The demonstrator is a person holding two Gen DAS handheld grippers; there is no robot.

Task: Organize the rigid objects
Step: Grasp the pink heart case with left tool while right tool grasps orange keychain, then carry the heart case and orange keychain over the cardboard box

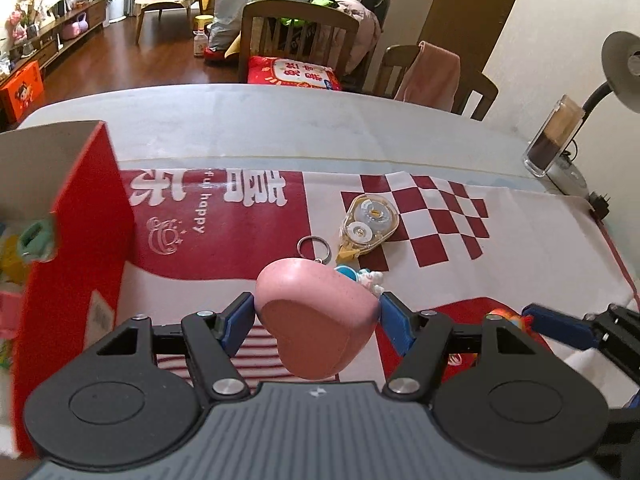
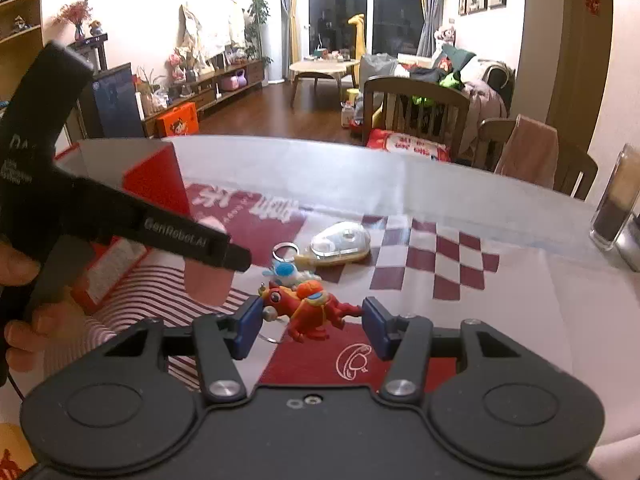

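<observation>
Two claws engaged: my left claw (image 1: 318, 312) grips the heart (image 1: 316, 320), my right claw (image 2: 312, 322) straddles the horse (image 2: 310, 308) unclosed; a skewed pinch could eject it.

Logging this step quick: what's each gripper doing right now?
Left gripper: shut on the pink heart.
Right gripper: open, jaws on either side of the red toy, not clamped.

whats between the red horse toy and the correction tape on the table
In the right wrist view, a blue-and-white figure keychain with its metal ring lies between the red horse toy and the correction tape.
</observation>
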